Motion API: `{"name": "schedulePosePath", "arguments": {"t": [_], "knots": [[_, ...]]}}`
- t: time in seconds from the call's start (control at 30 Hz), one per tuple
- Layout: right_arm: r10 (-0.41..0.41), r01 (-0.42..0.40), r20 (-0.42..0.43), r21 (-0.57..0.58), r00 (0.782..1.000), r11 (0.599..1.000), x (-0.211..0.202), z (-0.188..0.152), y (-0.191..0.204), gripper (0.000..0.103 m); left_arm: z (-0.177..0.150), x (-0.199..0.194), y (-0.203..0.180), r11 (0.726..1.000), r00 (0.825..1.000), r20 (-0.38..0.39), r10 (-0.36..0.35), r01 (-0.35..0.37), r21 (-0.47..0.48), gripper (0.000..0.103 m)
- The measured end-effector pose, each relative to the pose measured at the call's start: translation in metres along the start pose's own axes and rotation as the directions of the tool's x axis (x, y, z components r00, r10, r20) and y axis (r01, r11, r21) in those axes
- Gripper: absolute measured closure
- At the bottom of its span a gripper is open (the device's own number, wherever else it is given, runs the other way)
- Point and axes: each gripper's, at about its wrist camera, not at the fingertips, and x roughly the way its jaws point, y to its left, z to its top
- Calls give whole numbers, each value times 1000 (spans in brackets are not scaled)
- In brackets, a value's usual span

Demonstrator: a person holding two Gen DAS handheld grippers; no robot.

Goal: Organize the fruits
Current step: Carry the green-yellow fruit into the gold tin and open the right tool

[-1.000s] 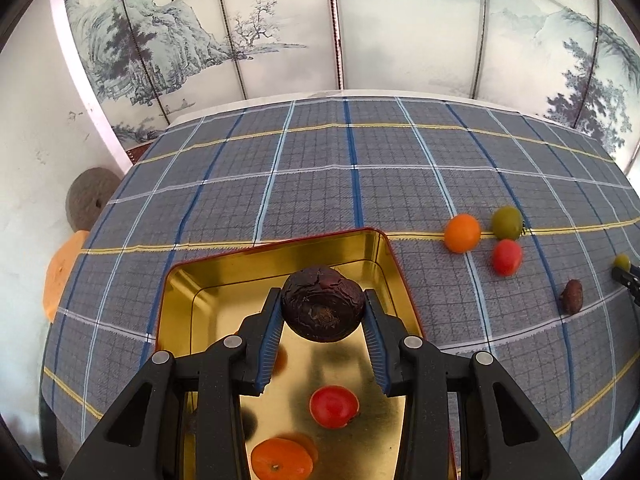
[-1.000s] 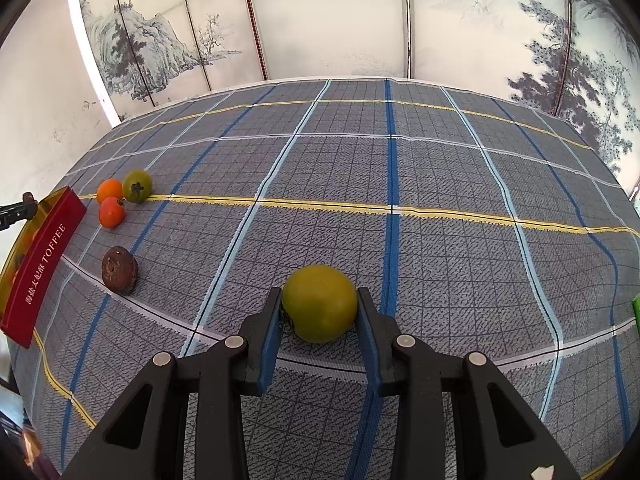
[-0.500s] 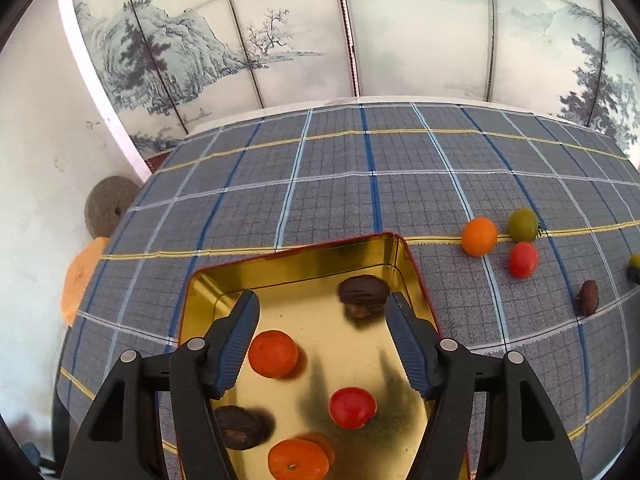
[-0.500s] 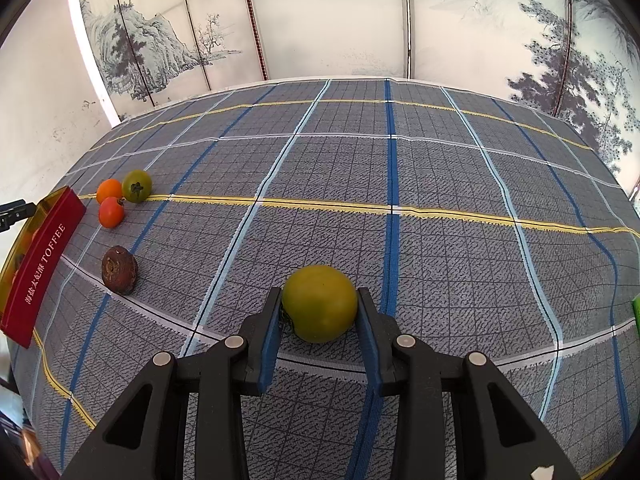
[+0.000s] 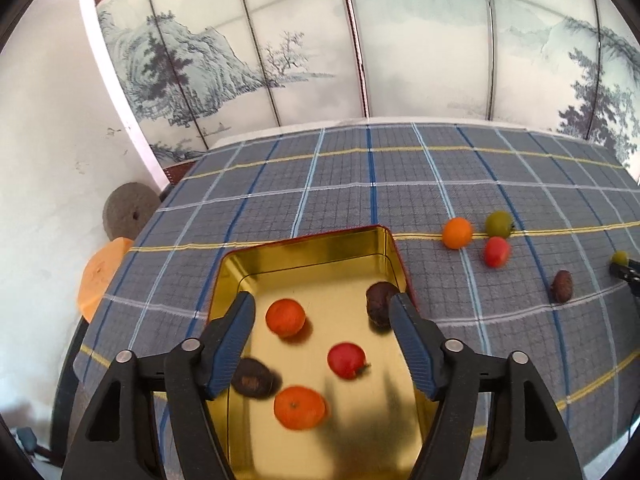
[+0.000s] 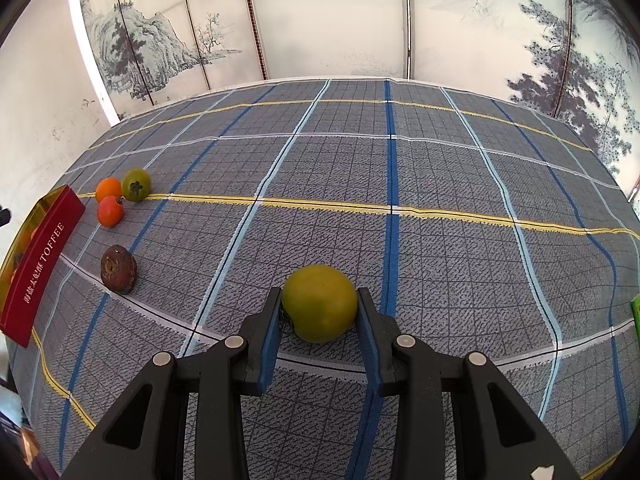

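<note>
My left gripper (image 5: 322, 308) is open and empty above a gold tin (image 5: 304, 256) with red sides. In the tin lie two oranges (image 5: 285, 317), a red tomato (image 5: 346, 360) and two dark brown fruits; one brown fruit (image 5: 380, 303) rests by the right wall. My right gripper (image 6: 318, 304) is shut on a green tomato (image 6: 320, 302) that sits on the plaid cloth. On the cloth lie an orange (image 5: 457, 233), a green tomato (image 5: 499, 224), a red tomato (image 5: 496, 251) and a brown fruit (image 5: 562, 286). These also show in the right wrist view, near the tin (image 6: 40, 260).
The plaid tablecloth (image 6: 400, 160) covers the whole table. Painted screen panels (image 5: 420, 40) stand behind the far edge. Left of the table are a grey round stone (image 5: 126, 210) and an orange cushion (image 5: 100, 272). A green object (image 6: 635, 312) shows at the right edge.
My left gripper opened and let the dark brown fruit go into the tin, then pulled back and up. The right gripper stayed shut on the green tomato.
</note>
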Motion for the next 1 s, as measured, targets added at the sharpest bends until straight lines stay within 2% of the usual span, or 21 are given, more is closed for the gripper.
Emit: {"name": "schedulePosePath", "arguments": {"t": [0.3, 0.53, 0.67, 0.77, 0.9, 1.0], "knots": [[-6, 6, 5, -20, 1000, 1000, -5, -7, 9, 70, -22, -48, 2, 999, 999, 45, 12, -10, -41, 24], [59, -58, 40, -22, 997, 998, -26, -15, 37, 70, -35, -59, 2, 999, 998, 52, 28, -26, -32, 23], [136, -130, 69, -85, 988, 988, -45, -14, 80, 70, -42, -62, 9, 998, 998, 46, 31, -29, -53, 23], [212, -197, 83, -160, 974, 967, -60, -11, 123, 70, -47, -64, 13, 997, 998, 45, 47, -44, -60, 23], [328, -298, 73, -272, 942, 915, -78, -8, 189, 70, -54, -66, 20, 995, 996, 49, 71, -68, -68, 23], [387, -353, 44, -328, 921, 876, -82, -8, 229, 70, -59, -67, 26, 993, 994, 57, 94, -90, -72, 23]]}}
